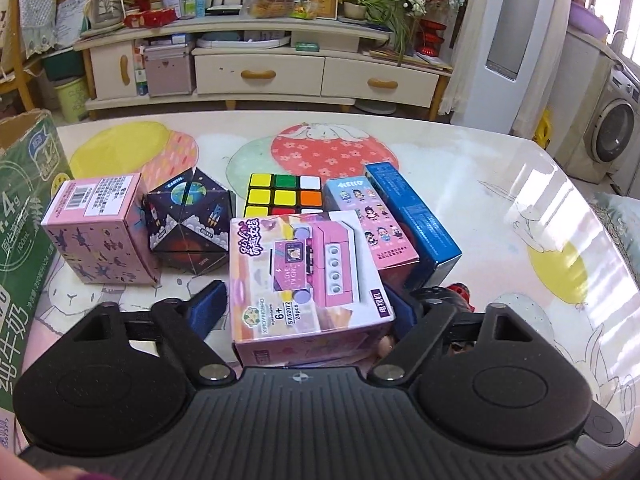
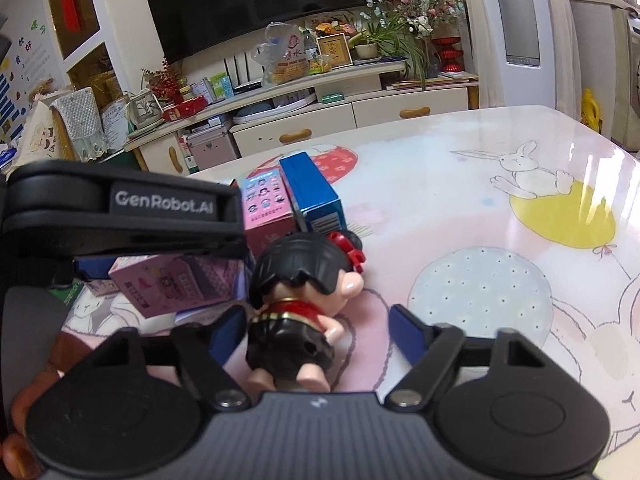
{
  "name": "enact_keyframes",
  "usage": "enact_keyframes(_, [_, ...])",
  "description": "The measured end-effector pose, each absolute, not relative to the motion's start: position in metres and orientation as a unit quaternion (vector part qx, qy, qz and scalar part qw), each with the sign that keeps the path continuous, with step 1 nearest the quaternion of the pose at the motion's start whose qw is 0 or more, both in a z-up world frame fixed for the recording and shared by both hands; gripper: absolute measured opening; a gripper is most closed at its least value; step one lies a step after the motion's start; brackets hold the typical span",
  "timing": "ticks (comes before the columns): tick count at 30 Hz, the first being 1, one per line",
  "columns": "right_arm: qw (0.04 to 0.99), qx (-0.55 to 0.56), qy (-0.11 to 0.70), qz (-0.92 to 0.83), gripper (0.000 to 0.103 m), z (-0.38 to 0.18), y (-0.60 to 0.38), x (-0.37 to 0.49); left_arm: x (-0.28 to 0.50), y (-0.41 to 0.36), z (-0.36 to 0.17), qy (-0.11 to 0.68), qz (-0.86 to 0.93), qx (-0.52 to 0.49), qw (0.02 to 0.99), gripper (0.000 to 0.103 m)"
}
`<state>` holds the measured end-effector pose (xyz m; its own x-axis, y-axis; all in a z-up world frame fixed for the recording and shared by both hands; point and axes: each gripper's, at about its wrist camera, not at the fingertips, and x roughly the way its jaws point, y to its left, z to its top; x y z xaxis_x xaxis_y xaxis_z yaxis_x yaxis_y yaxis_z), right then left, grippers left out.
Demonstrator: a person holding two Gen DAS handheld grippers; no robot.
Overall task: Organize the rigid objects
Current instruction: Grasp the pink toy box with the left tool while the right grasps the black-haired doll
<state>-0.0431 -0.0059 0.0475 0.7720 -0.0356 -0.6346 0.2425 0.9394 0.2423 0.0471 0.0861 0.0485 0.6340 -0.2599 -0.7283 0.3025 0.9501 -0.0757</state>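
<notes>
table (image 1: 500, 200) | puzzle cube (image 1: 285, 194) behind TV-set box (image 1: 308, 276) | carton (image 1: 24, 216) left (at edge)

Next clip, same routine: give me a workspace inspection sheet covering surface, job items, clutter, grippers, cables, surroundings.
Surface: table under a glossy cartoon-print cover.
Job's things: pink TV toy box, pink barcode box, space-print cube, Rubik's cube, figure-print box, blue box, and a doll lying on its side.
Clutter: green milk carton at the left edge.
Grippers: left gripper open around the TV toy box; right gripper open, doll between the fingers, right pad clear of it.
Cables: nothing seen.
Surroundings: TV cabinet, television, washing machine.
</notes>
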Motion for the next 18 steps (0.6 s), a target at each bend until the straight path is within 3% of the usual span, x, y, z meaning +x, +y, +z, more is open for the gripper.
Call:
enact_keyframes(8, [0.931, 0.135, 0.332, -0.065, 0.054, 0.046, 0.002, -0.038, 0.046, 0.092, 0.048, 0.401, -0.144, 0.016, 0.905, 0.093])
enact_keyframes(18, [0.935, 0.113, 0.329, -0.071, 0.055, 0.043, 0.007, -0.032, 0.037, 0.113, 0.054, 0.4, -0.135, -0.001, 0.906, 0.092])
